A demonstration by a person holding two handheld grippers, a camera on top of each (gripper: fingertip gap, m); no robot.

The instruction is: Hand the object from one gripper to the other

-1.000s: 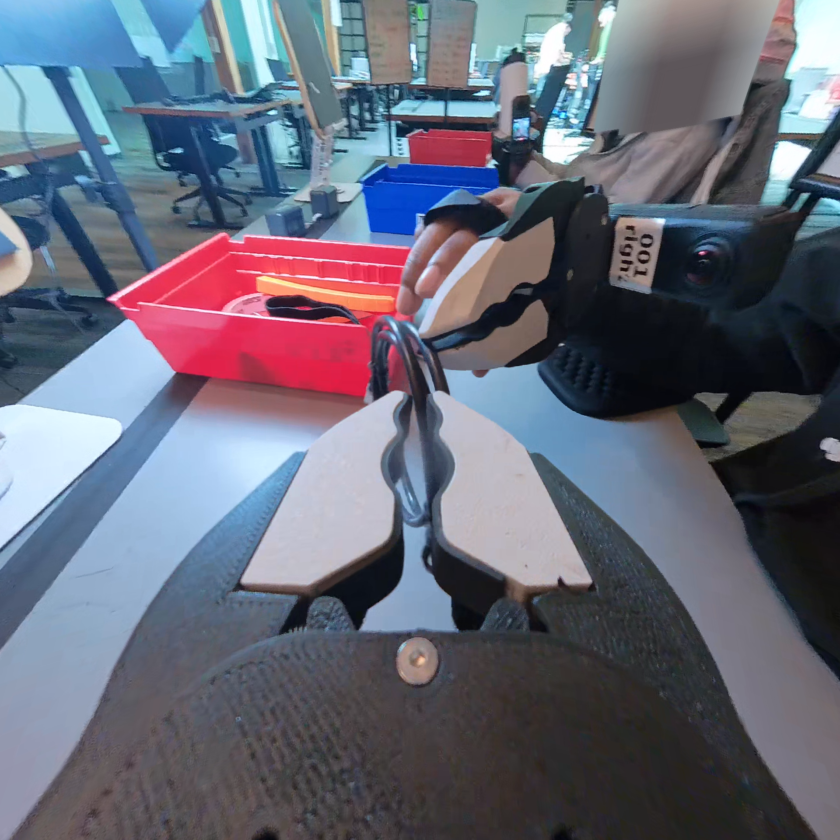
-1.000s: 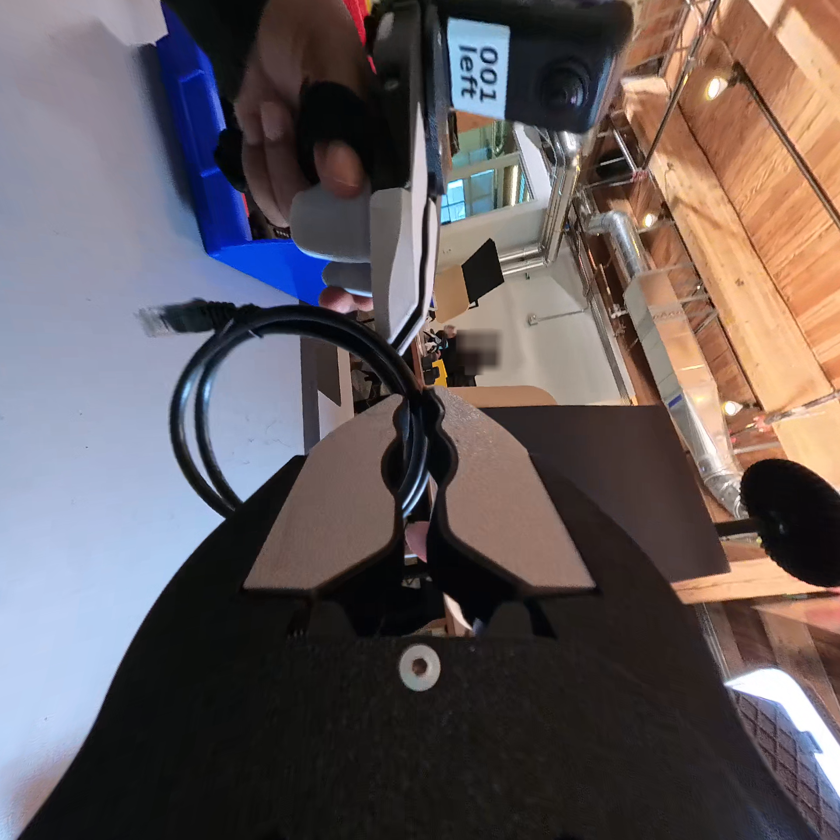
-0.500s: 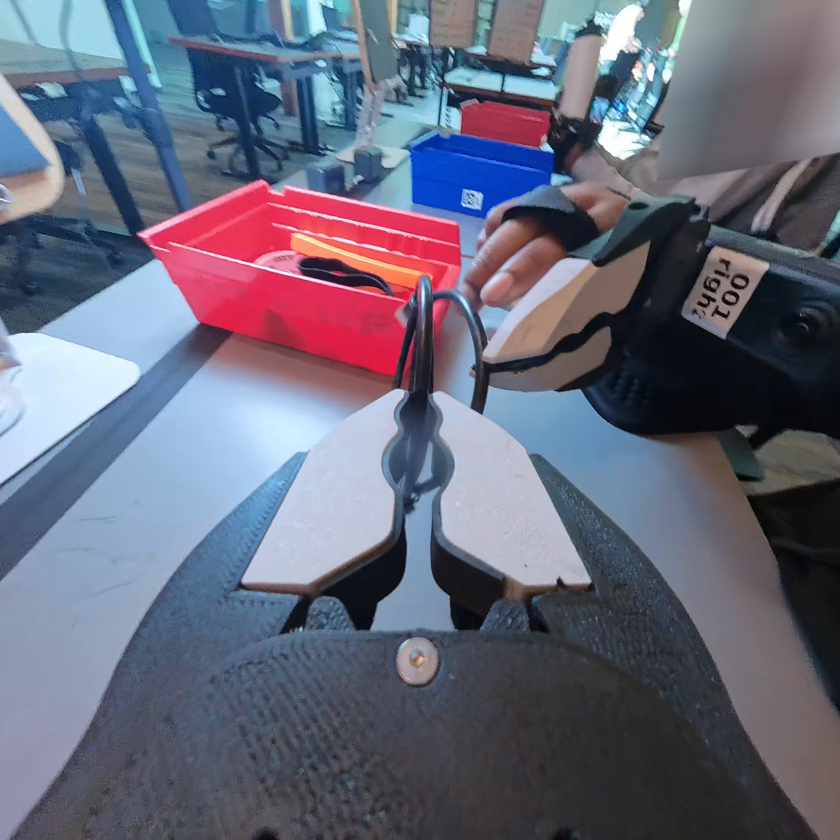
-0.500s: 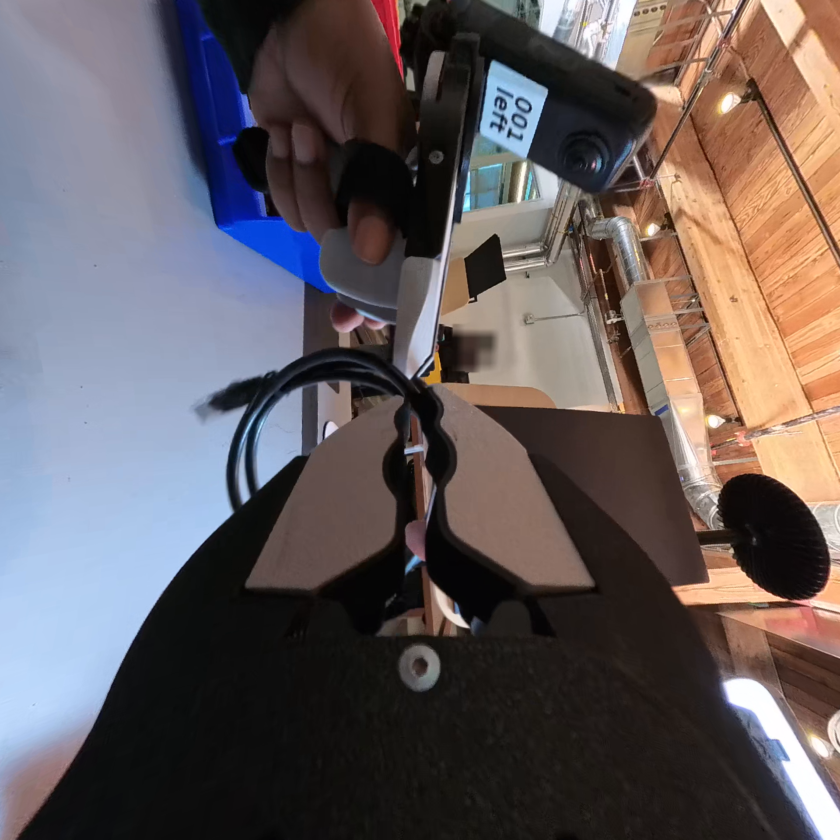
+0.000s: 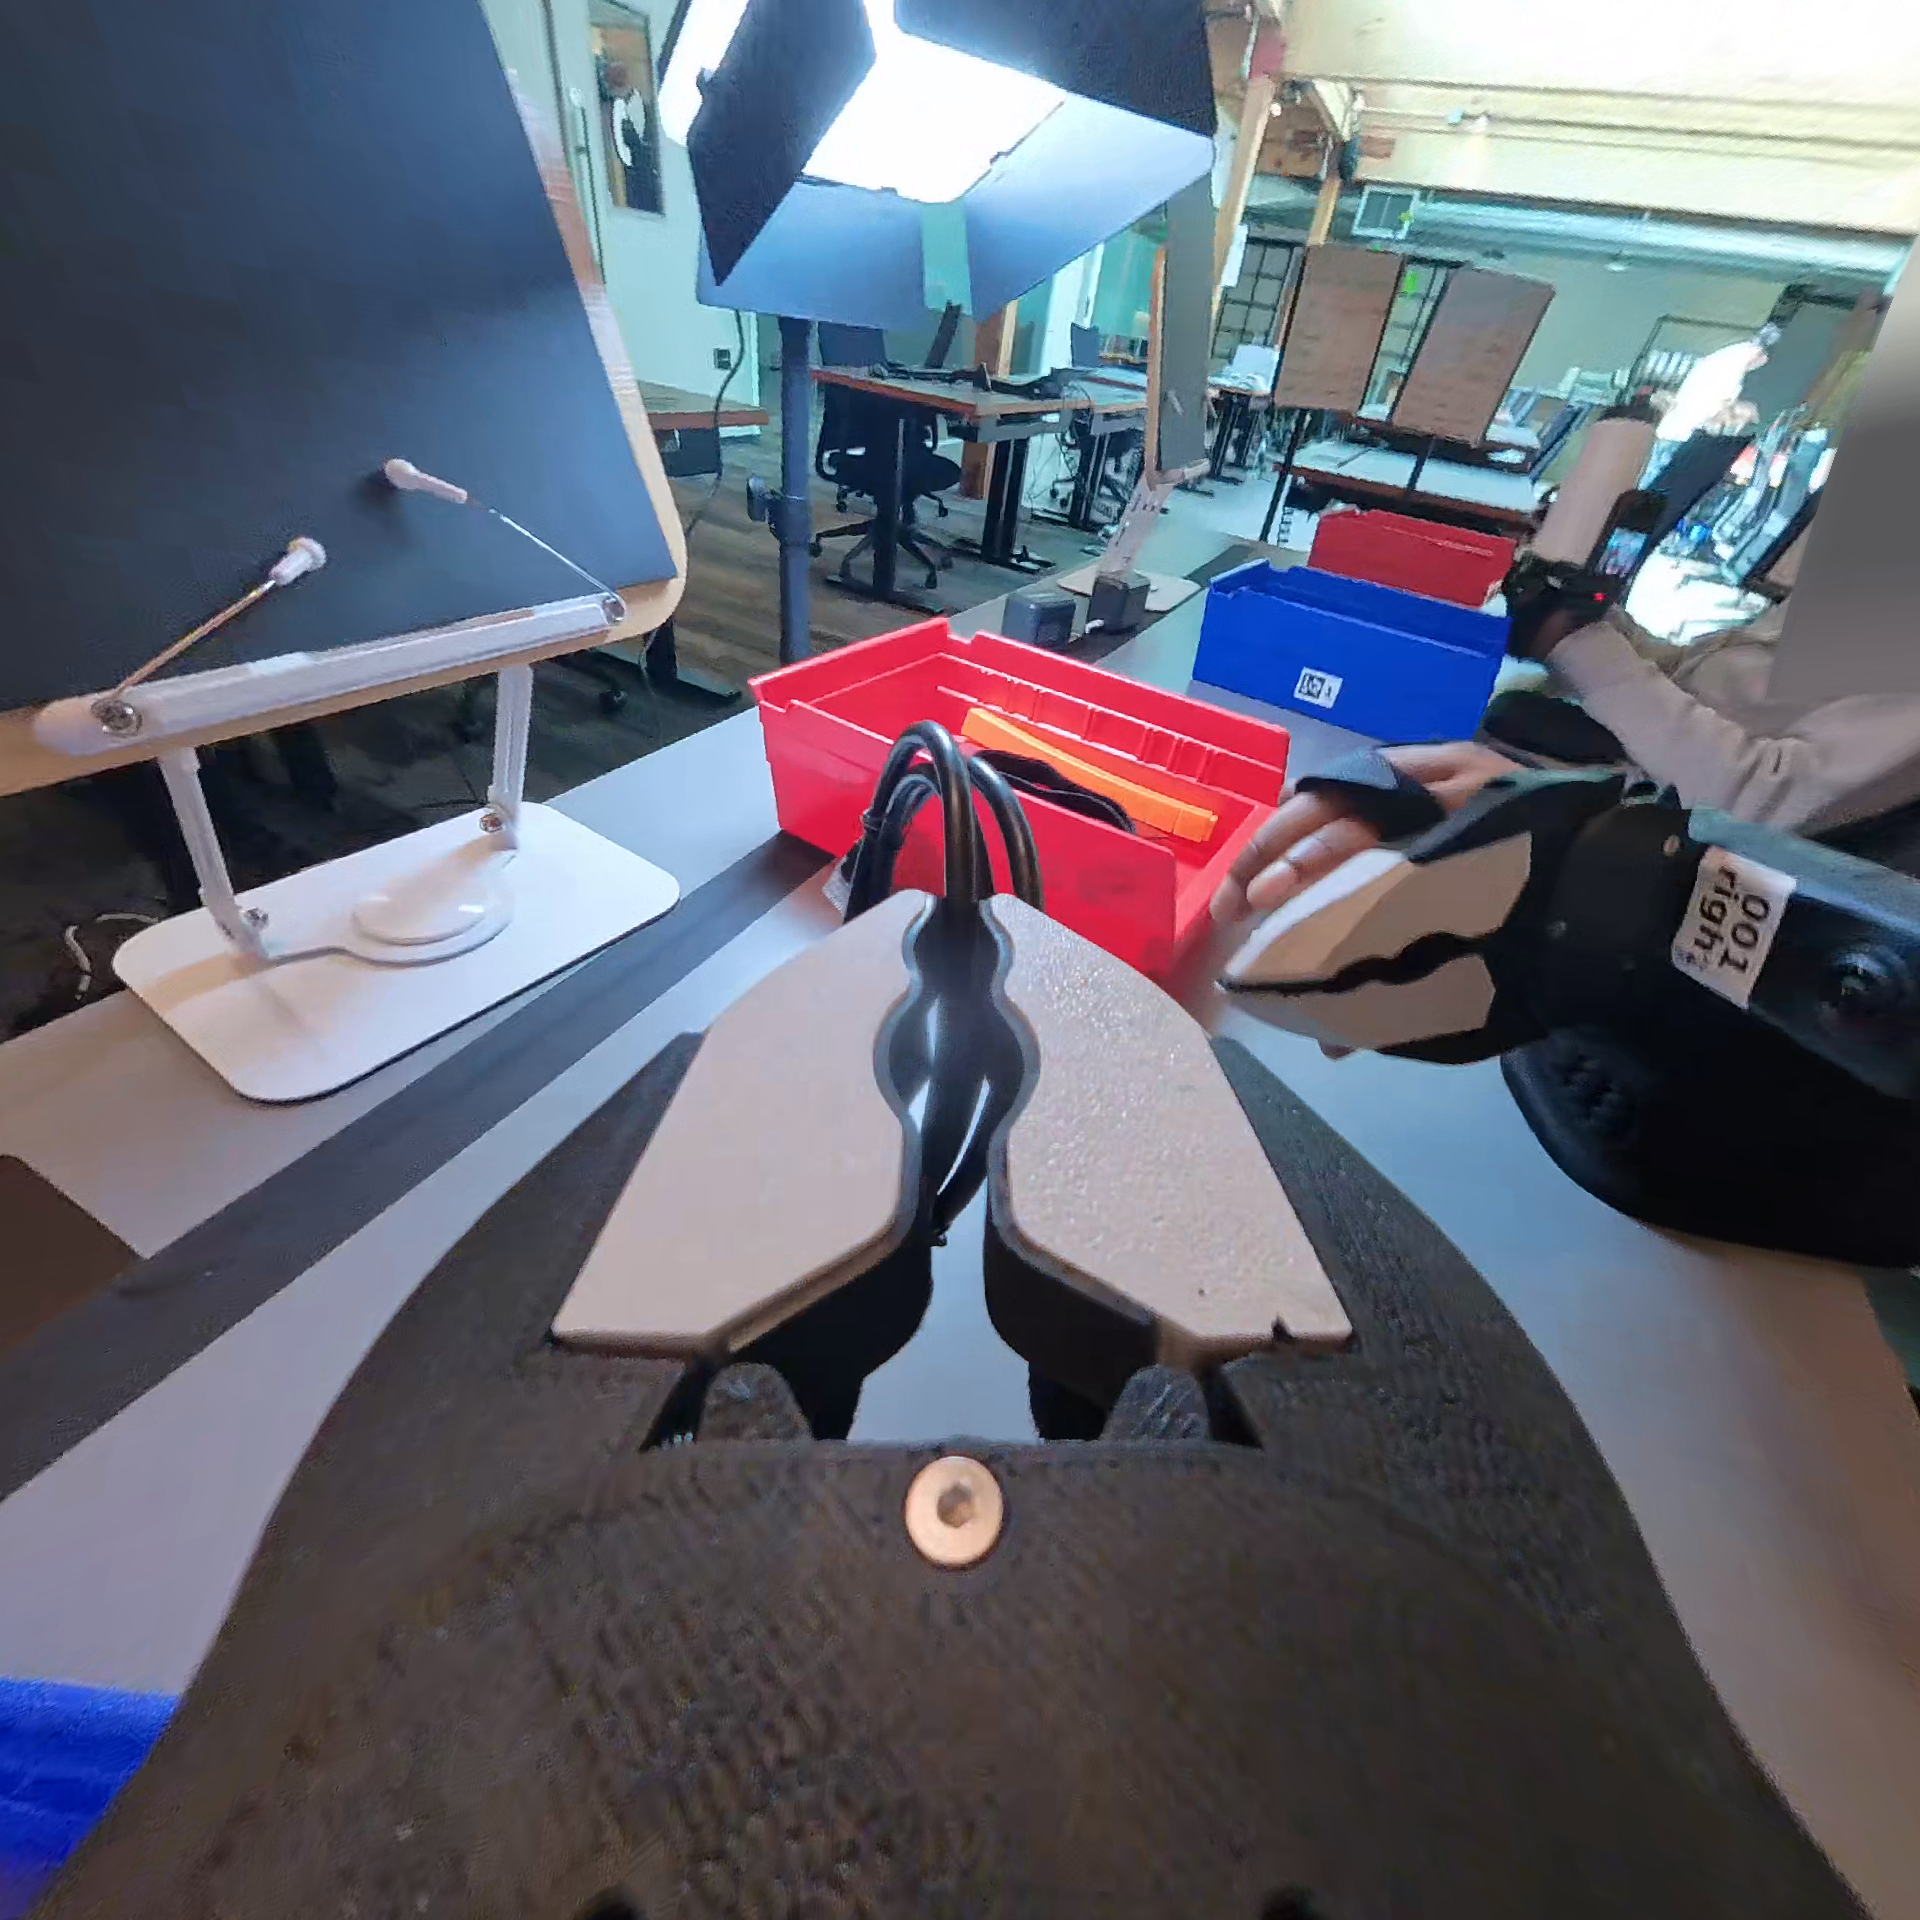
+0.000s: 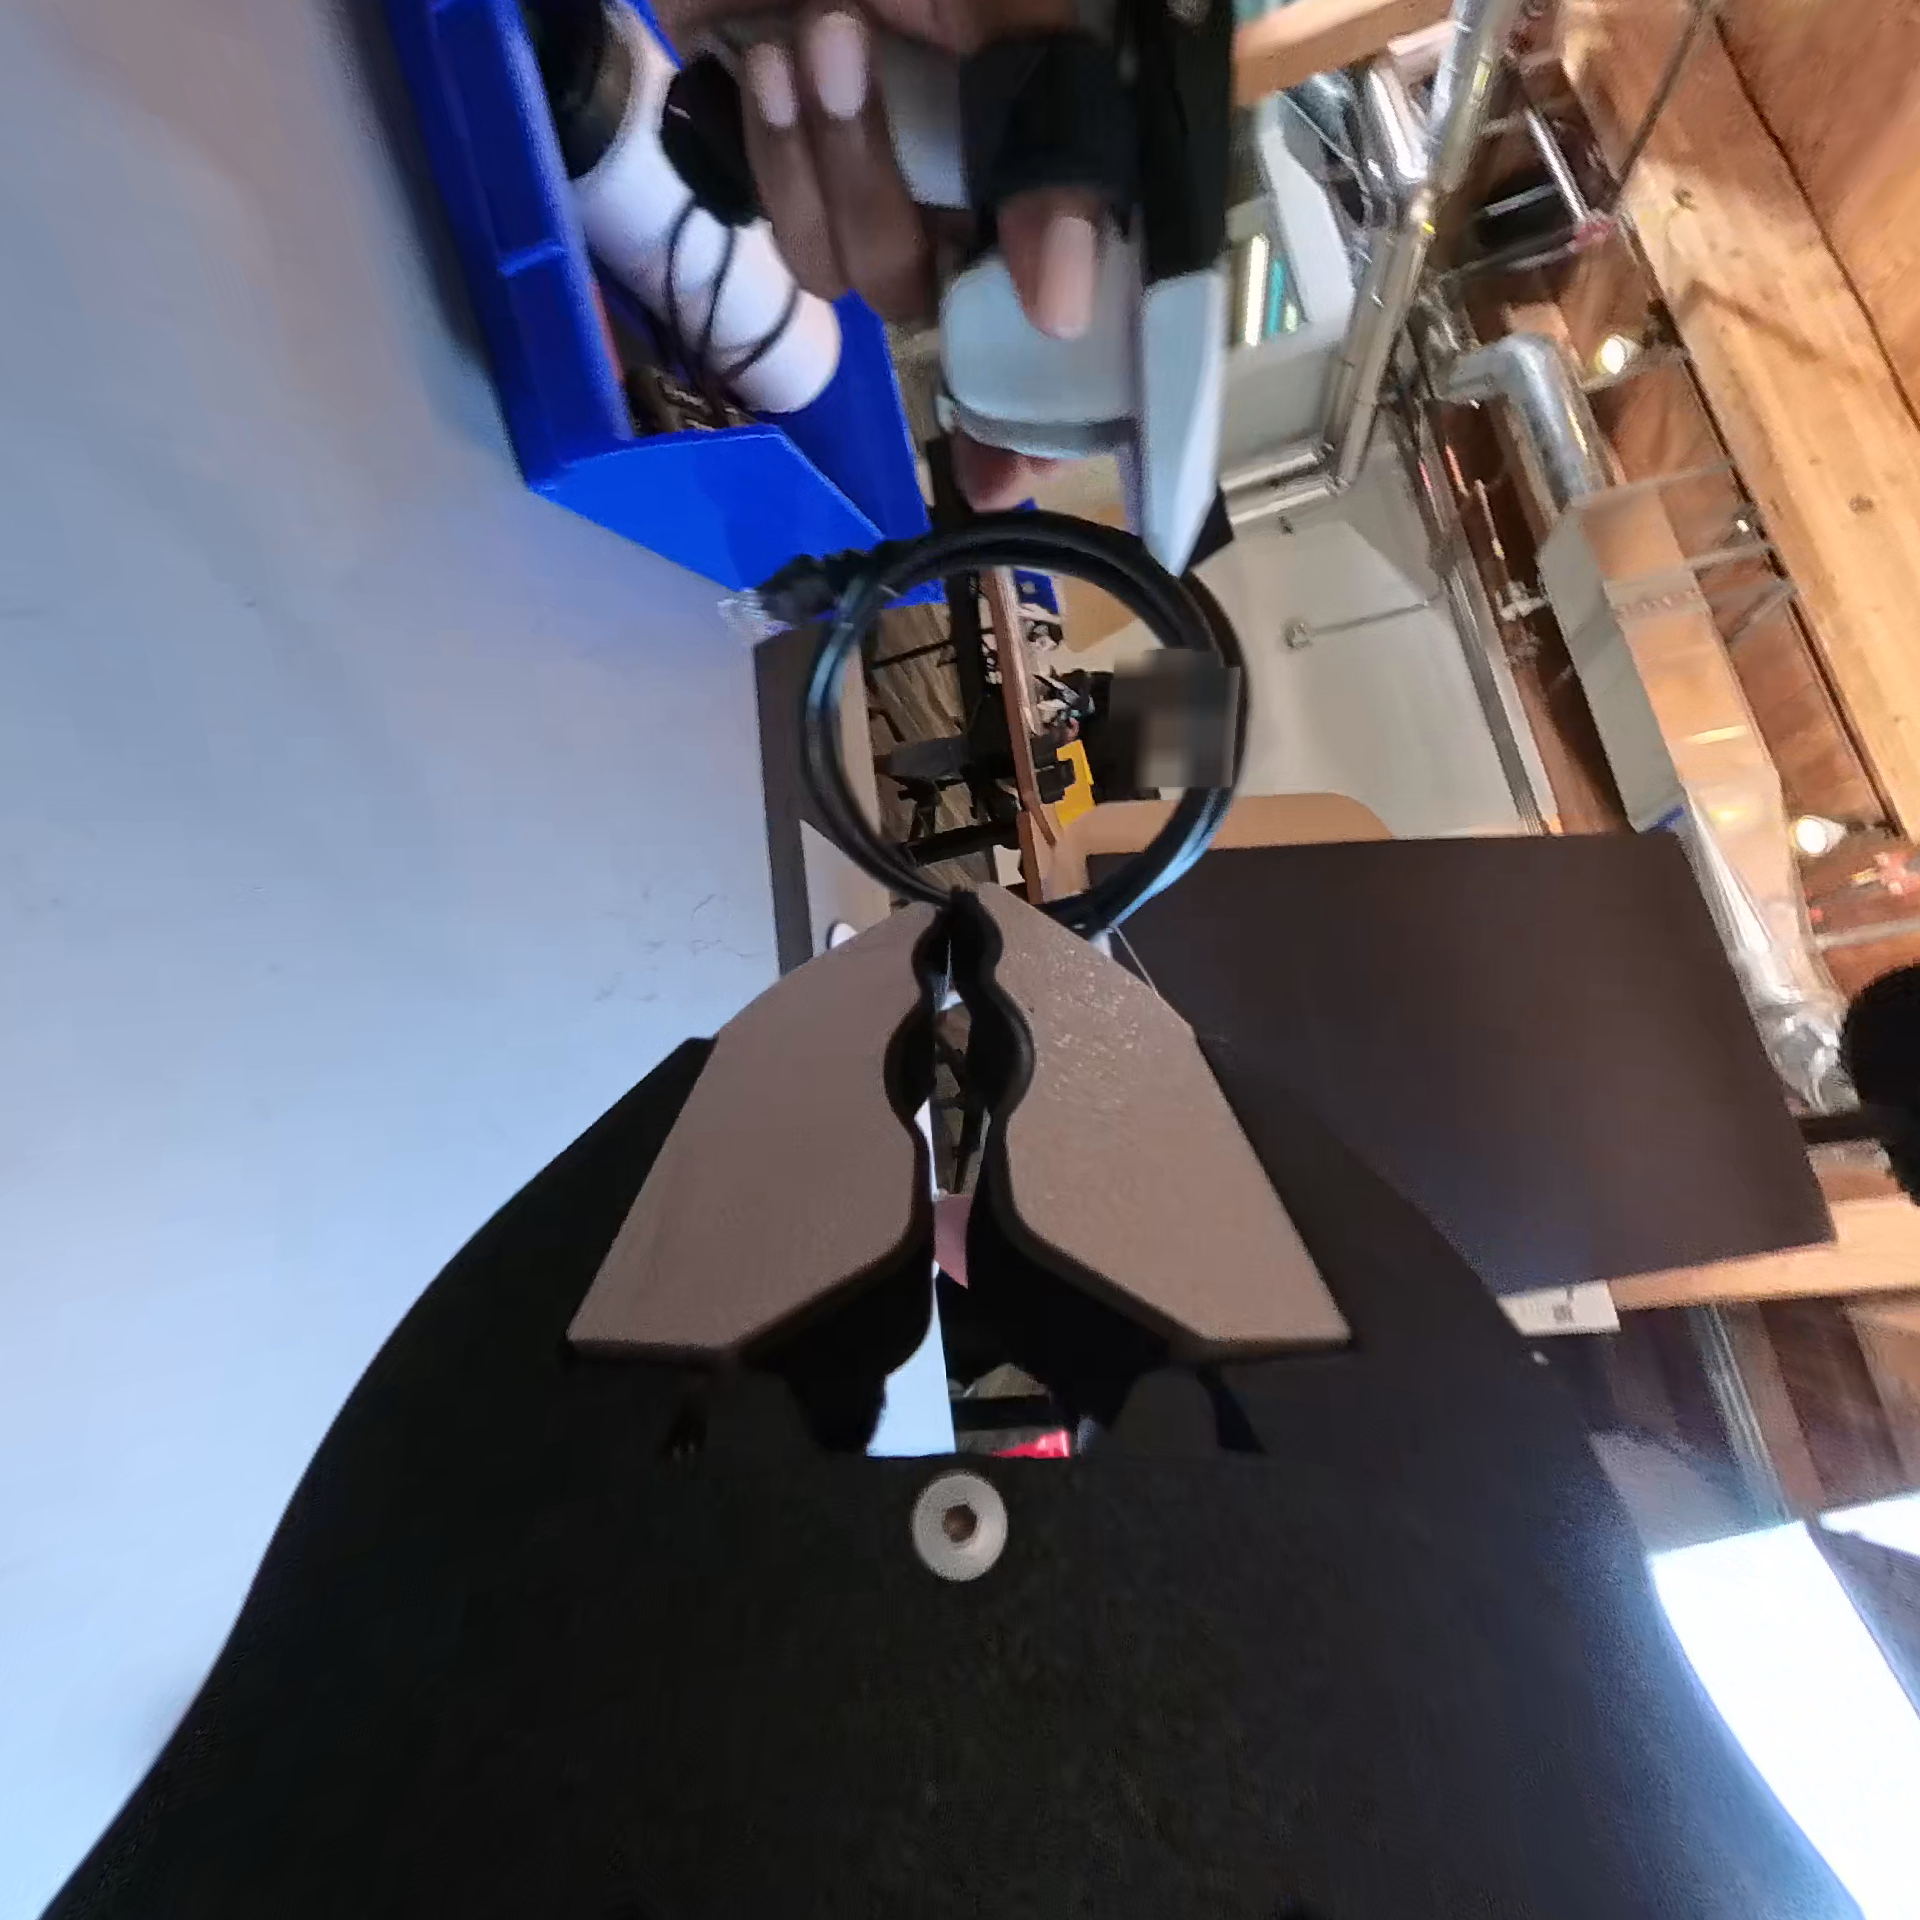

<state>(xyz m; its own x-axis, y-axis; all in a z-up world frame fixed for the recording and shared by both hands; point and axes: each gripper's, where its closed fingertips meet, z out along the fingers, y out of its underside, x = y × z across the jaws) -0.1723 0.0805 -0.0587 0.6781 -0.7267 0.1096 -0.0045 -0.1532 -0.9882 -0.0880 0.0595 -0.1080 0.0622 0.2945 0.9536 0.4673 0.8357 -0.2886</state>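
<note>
Left gripper (image 5: 951, 914) fingers clenched on the coiled black cable (image 5: 940, 790), loop standing clear past the tips above the worktop (image 5: 1558, 1351), likely for easy taking; right gripper (image 5: 1231, 977) nearby to the right, fingers closed, seemingly empty.

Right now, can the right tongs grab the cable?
Probably not yet: the right tongs are shut and beside the cable, not touching. The way looks free, though; its loop pokes out past the left tongs gripping it.
</note>
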